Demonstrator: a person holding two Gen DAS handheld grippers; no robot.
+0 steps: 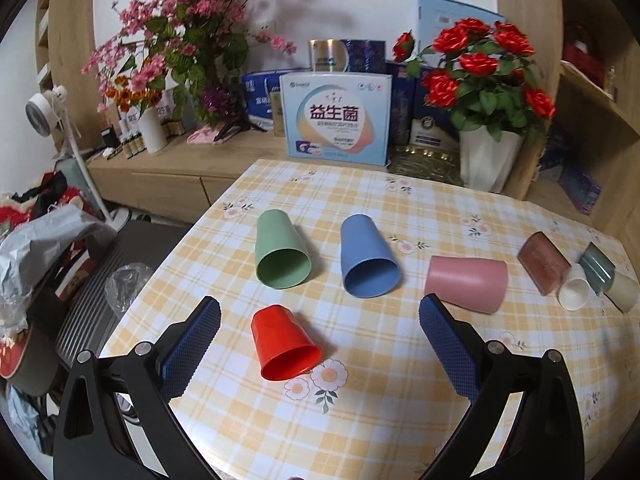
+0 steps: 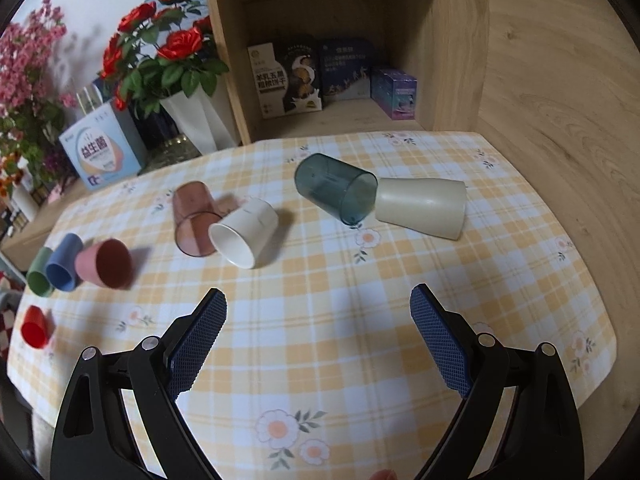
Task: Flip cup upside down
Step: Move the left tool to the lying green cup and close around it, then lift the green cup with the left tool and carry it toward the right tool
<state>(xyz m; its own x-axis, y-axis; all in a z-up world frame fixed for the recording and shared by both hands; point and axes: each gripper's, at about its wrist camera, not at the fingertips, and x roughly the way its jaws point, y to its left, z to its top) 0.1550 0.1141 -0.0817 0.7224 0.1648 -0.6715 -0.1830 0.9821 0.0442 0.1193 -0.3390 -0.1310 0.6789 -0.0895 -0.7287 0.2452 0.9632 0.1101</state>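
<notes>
Blue-padded left tongs [image 1: 319, 322] hover spread wide above the near left part of the counter [image 1: 400, 400], grasping nothing, with the red cup [image 1: 285, 345] lying on its side between the pads, mouth toward the camera. Beyond it, the green cup [image 1: 282, 250], blue cup [image 1: 369, 258] and pink cup [image 1: 466, 279] lie tipped in a row across the counter's middle. Toward the right edge, a brown translucent cup [image 2: 195, 221] touches a white cup [image 2: 244, 232], while a teal translucent cup [image 2: 336, 187] rests against a cream cup [image 2: 424, 206]. Right tongs [image 2: 318, 306] hang released over bare checked cloth near the front edge, well short of those cups. Red roses [image 1: 480, 68] stand beyond the far edge.
</notes>
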